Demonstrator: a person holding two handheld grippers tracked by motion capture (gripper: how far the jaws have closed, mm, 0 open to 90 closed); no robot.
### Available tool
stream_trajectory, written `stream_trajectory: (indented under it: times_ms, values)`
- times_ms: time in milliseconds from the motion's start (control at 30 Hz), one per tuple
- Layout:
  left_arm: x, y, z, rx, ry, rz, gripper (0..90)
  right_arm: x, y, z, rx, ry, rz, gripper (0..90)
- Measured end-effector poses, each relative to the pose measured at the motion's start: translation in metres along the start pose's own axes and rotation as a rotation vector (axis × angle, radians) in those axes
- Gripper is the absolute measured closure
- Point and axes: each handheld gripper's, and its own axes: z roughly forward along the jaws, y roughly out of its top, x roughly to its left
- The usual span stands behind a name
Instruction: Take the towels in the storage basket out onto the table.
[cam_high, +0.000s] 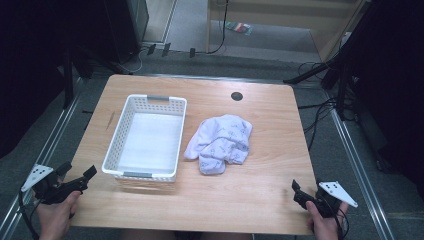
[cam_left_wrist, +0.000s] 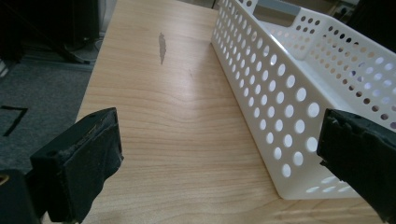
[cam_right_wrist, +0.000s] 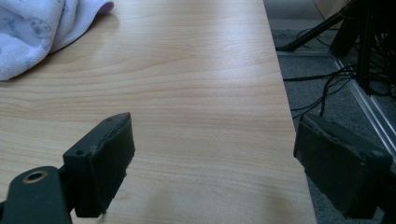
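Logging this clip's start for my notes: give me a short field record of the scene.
table: wooden top
basket: white perforated basket, empty, left of centre
cloth: crumpled white cloth, right of the basket, apart from it
left gripper, jaws open, near basket's front corner
right gripper, jaws open, at the table's front right edge
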Motion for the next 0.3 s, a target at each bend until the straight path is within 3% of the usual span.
stream_trajectory:
  times_ms: [300]
  values:
    - [0.0009, -0.0004, 0.0019, 0.007, 0.002, -0.008, 0.0, 0.0002, 0.0, 0.0001, 0.0, 0.001, 0.0, 12.5]
